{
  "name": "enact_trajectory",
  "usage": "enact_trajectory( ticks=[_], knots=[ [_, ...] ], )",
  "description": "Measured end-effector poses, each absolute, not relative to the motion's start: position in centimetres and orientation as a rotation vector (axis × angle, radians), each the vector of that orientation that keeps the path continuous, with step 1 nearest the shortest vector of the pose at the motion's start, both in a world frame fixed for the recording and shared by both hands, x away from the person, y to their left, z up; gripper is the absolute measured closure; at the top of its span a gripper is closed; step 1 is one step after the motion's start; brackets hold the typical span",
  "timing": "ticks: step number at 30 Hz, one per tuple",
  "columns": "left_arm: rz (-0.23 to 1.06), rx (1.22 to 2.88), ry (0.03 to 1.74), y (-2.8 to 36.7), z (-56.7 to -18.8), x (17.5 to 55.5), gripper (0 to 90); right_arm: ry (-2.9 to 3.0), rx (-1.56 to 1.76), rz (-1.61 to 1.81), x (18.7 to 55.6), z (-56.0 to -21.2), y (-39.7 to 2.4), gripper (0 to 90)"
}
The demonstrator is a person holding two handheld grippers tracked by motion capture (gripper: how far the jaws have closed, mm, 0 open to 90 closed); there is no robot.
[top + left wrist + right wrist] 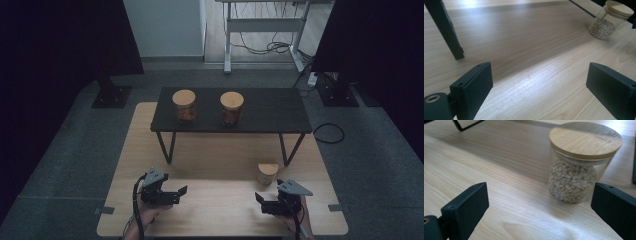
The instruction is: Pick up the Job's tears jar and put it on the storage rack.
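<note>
Standing upright, long axis vertical and wooden lid up, one round glass jar of pale grains (pixel 267 173) rests on the light wooden desk (pixel 215 200), just beyond the right claw (pixel 260 200). Two more glass jars with orange-brown contents (pixel 184 106) sit on the black shelf (pixel 270 110). Both the right claw and the left claw (pixel 181 194) are released, gripping nothing.
</note>
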State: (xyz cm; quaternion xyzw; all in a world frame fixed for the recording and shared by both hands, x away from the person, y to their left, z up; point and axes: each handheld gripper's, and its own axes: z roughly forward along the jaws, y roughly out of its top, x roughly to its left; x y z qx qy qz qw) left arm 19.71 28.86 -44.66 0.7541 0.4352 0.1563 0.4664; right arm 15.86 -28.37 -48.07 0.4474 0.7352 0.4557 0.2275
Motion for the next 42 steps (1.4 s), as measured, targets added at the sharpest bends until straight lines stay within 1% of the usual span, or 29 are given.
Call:
enact_trajectory(
  ticks=[16,33,39,42],
  knots=[
    [0.407,1.847,1.078,28.9,-44.7,19.0,6.5,1.999,1.253,1.165,18.3,-48.9,-28.5,2.5],
    [0.403,1.854,1.102,28.8,-45.0,19.3,6.4,2.04,1.257,1.22,20.9,-49.5,-29.1,3.0],
    [0.398,1.862,1.106,28.7,-45.2,19.5,6.4,2.039,1.253,1.219,22.0,-49.4,-28.7,4.8],
    [0.396,1.861,1.109,28.8,-45.2,19.6,6.4,2.038,1.261,1.212,22.5,-49.4,-28.3,7.4]
  ],
)
